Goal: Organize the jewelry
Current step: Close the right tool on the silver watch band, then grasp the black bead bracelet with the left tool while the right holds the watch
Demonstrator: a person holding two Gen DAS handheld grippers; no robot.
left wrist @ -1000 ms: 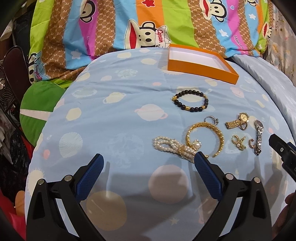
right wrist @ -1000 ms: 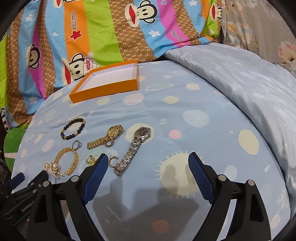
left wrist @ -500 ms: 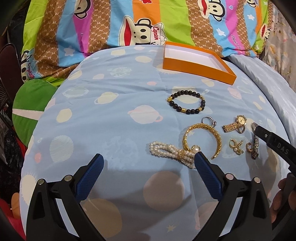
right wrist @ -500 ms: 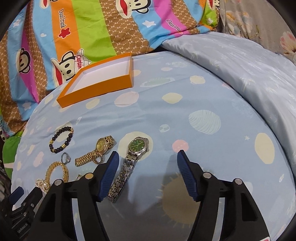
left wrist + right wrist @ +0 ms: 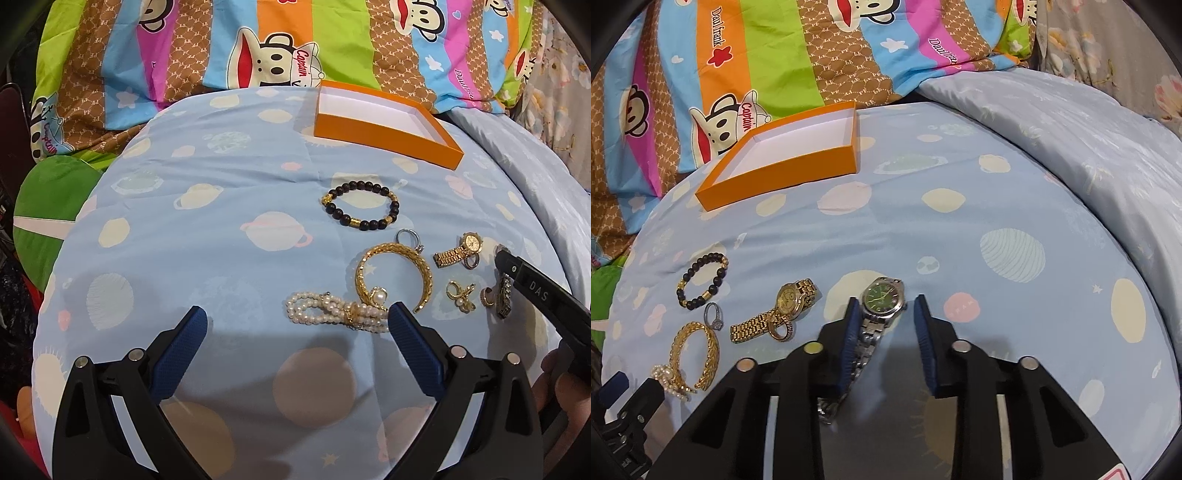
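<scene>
A silver watch (image 5: 882,295) with a green dial lies on the blue planet-print quilt (image 5: 960,240). My right gripper (image 5: 886,308) straddles its band just below the dial. Its jaws are closing: the left pad is at the band, while a gap shows at the right pad. My left gripper (image 5: 297,313) hangs wide open over the pearl bracelet (image 5: 325,314), holding nothing. A gold bangle (image 5: 424,273), a silver ring (image 5: 408,236), a gold watch (image 5: 460,251), gold earrings (image 5: 460,295) and a black bead bracelet (image 5: 360,205) lie nearby. The orange box (image 5: 783,177) stands empty beyond them.
A striped monkey-print blanket (image 5: 258,55) rises behind the box. A pale grey duvet (image 5: 1071,140) slopes up at the right. A green cushion (image 5: 48,206) lies off the quilt's left edge. A hand (image 5: 554,384) shows at the left wrist view's lower right.
My right gripper came down and forward over the silver watch, and its jaws narrowed from wide open to close around the band. The left gripper has barely moved and stays open.
</scene>
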